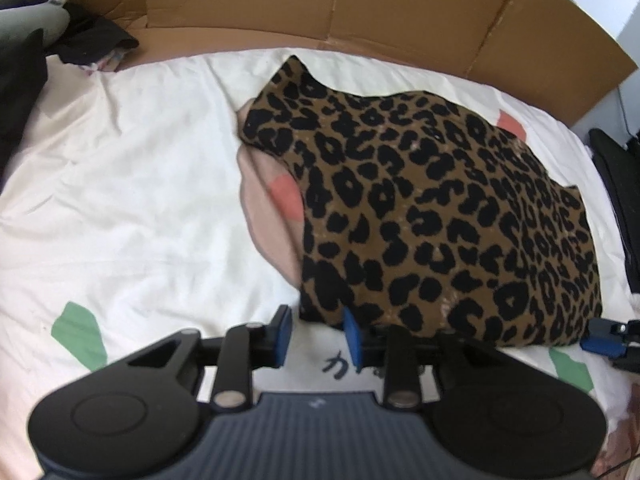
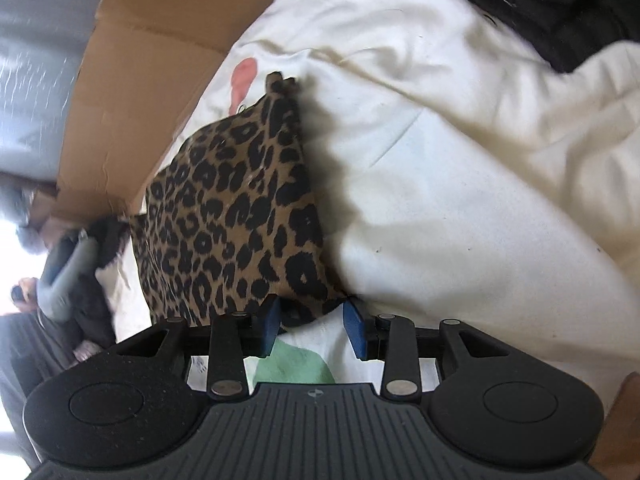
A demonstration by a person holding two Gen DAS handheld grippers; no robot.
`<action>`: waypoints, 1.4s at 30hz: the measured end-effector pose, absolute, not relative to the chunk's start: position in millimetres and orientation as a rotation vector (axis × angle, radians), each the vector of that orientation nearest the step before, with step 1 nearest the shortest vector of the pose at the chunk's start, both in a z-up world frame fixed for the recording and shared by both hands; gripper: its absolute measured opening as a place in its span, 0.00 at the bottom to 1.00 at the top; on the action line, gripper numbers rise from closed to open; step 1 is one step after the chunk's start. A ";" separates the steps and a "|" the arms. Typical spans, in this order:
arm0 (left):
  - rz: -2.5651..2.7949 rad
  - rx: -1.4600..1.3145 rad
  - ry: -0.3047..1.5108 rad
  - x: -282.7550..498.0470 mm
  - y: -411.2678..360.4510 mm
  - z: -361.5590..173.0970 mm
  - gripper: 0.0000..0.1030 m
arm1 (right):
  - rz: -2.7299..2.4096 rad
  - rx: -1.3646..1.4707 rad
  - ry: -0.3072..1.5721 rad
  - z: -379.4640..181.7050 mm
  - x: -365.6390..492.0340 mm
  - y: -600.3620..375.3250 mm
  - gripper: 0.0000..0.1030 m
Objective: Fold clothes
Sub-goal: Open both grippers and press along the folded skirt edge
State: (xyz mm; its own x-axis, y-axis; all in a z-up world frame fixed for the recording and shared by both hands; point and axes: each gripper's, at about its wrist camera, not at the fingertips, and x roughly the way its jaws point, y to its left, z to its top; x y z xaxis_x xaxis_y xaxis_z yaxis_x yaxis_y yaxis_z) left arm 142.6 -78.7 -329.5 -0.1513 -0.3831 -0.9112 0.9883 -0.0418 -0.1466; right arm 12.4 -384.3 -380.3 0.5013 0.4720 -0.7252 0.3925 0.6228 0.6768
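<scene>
A leopard-print garment (image 1: 432,216) lies folded on the white bedsheet (image 1: 132,184), right of centre. My left gripper (image 1: 318,336) is open at the garment's near left corner, its blue pads apart, nothing between them. My right gripper (image 2: 312,322) is open at the garment's (image 2: 232,216) near corner, with the hem lying just beyond and partly between its blue pads, not clamped. The right gripper's blue fingers also show in the left wrist view (image 1: 600,338) at the garment's near right corner.
A brown cardboard wall (image 1: 360,8) stands along the far side of the bed. Dark clothes (image 1: 92,40) and a grey object lie at the far left. A black item (image 1: 616,200) sits off the bed's right edge. The sheet has green and pink printed patches.
</scene>
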 end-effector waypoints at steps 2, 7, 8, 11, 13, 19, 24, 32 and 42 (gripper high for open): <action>-1.484 0.830 1.026 144.6 -81.4 -331.3 0.30 | 0.061 0.972 1.087 -381.6 13.8 -385.0 0.38; -1.468 0.840 1.041 143.0 -85.1 -335.8 0.31 | 0.071 0.958 1.087 -380.5 15.8 -384.8 0.14; -1.467 0.838 1.044 143.2 -85.6 -336.6 0.31 | 0.074 0.955 1.084 -379.3 15.1 -385.4 0.12; -1.459 0.828 1.062 145.3 -86.1 -339.7 0.32 | 0.088 0.939 1.064 -373.0 13.2 -385.9 0.08; -1.455 0.823 1.069 146.2 -85.4 -341.2 0.33 | 0.090 0.971 1.051 -371.5 12.4 -388.9 0.06; -1.464 0.826 1.062 146.9 -83.4 -344.5 0.33 | 0.083 0.988 1.046 -372.0 11.8 -389.8 0.06; -1.461 0.795 1.099 151.1 -83.0 -350.3 0.32 | 0.058 1.017 1.070 -379.6 12.6 -388.3 0.13; -1.464 0.796 1.092 151.3 -81.1 -354.5 0.31 | 0.070 1.046 1.075 -390.5 20.1 -376.3 0.38; -1.467 0.808 1.094 156.4 -78.7 -346.6 0.07 | 0.092 1.004 1.035 -381.0 19.2 -373.1 0.08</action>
